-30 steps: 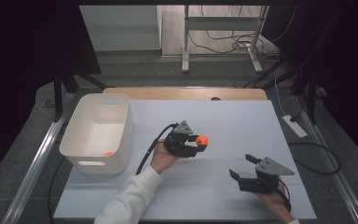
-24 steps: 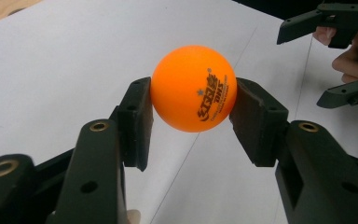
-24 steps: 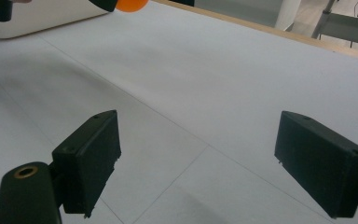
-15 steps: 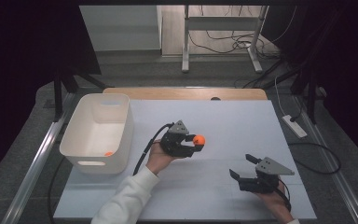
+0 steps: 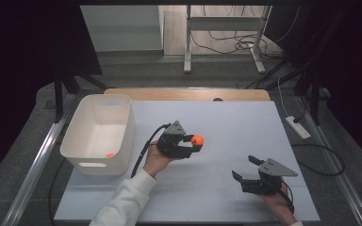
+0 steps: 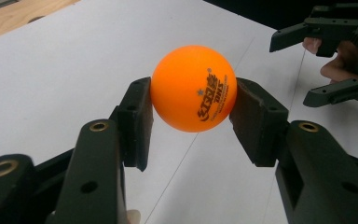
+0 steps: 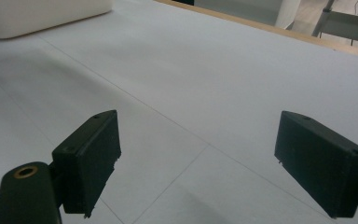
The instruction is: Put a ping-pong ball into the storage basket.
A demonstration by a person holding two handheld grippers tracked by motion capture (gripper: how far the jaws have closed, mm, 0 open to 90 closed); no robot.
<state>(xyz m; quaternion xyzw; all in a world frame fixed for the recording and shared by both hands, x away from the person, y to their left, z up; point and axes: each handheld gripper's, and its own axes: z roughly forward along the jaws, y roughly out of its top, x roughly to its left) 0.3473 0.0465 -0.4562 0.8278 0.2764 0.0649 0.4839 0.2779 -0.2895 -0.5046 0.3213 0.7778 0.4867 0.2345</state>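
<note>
My left gripper (image 5: 193, 145) is shut on an orange ping-pong ball (image 5: 197, 140), held a little above the middle of the white table (image 5: 226, 117). In the left gripper view the printed ball (image 6: 193, 88) sits squeezed between the two black pads (image 6: 137, 121). My right gripper (image 5: 244, 167) rests near the front right of the table with its jaws wide apart and nothing between them (image 7: 198, 154). It also appears far off in the left gripper view (image 6: 307, 70).
A white bin (image 5: 99, 132) stands at the table's left with a second orange ball (image 5: 110, 155) on its floor; its corner shows in the right gripper view (image 7: 42, 14). A wooden edge (image 5: 188, 94) runs along the back. A power strip (image 5: 298, 127) lies on the floor at the right.
The left gripper with the ball has drifted slightly left, toward the bin. The right gripper has stayed put.
</note>
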